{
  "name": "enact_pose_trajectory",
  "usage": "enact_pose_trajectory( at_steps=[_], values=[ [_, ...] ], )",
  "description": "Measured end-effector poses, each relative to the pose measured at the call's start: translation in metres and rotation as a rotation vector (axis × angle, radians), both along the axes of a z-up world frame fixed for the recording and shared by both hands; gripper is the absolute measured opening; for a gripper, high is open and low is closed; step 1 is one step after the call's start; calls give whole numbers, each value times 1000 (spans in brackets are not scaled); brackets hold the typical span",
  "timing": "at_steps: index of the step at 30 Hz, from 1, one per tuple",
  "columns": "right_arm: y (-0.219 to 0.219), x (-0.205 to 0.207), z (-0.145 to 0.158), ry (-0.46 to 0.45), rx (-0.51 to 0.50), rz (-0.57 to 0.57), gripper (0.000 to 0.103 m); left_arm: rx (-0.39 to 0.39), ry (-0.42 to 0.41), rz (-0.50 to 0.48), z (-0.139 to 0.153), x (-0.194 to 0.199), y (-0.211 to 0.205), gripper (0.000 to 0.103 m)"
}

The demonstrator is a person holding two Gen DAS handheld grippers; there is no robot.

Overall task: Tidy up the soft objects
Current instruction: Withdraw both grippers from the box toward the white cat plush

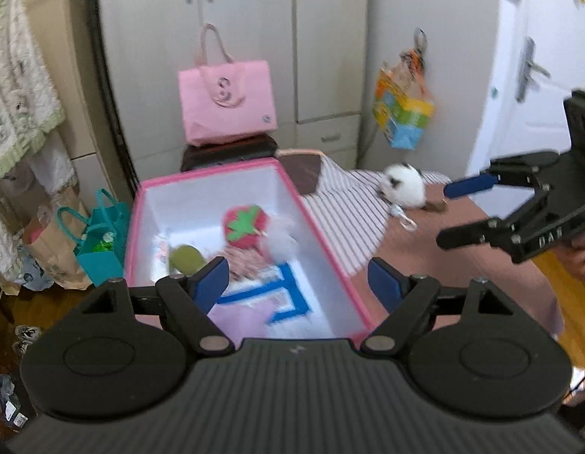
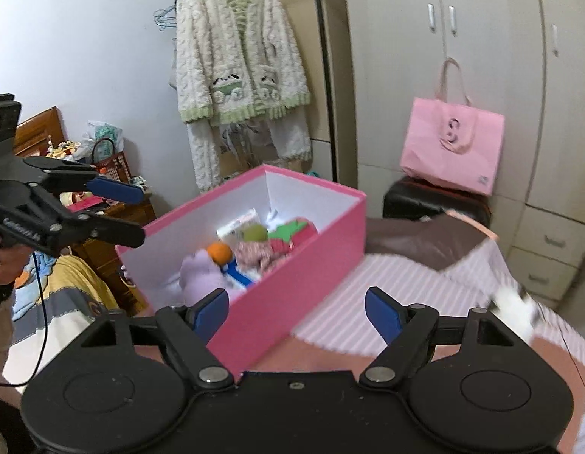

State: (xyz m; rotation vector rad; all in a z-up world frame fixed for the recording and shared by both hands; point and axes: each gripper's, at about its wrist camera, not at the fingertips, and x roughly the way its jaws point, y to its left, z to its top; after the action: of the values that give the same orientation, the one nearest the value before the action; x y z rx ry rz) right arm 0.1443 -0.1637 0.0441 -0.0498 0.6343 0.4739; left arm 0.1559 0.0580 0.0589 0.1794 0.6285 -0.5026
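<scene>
While over pink box, left hand-held gripper wide open, empty.

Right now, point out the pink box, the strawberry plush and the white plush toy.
pink box (image 2: 292,265): right wrist view, outer side wall.
strawberry plush (image 1: 244,227): left wrist view, green leaf top.
white plush toy (image 1: 404,185): left wrist view, furry body.

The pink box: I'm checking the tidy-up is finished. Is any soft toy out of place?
Yes. One white plush with dark patches lies outside the pink box, on the striped cloth to its right, while the strawberry plush and the others sit inside. Both claws are open and empty.
</scene>
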Motion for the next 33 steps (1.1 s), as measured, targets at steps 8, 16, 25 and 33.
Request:
enact_pose_trajectory(
  at_steps=[8,16,25,33],
  values=[
    [-32,-43,-14,-4,-27,-56,90,40,56,-102,-20,-26,-55,80],
    [-53,-77,-30,-19,-44,-93,91,-112,96,-151,-45,-13,-108,80],
    [-86,-74,-46,-38,-74,-157,91,-190,113,-83,-67,21,-149,80],
    [-100,-40,-65,-88,-149,-193,91,-250,127,-64,-85,58,-198,80]
  ],
)
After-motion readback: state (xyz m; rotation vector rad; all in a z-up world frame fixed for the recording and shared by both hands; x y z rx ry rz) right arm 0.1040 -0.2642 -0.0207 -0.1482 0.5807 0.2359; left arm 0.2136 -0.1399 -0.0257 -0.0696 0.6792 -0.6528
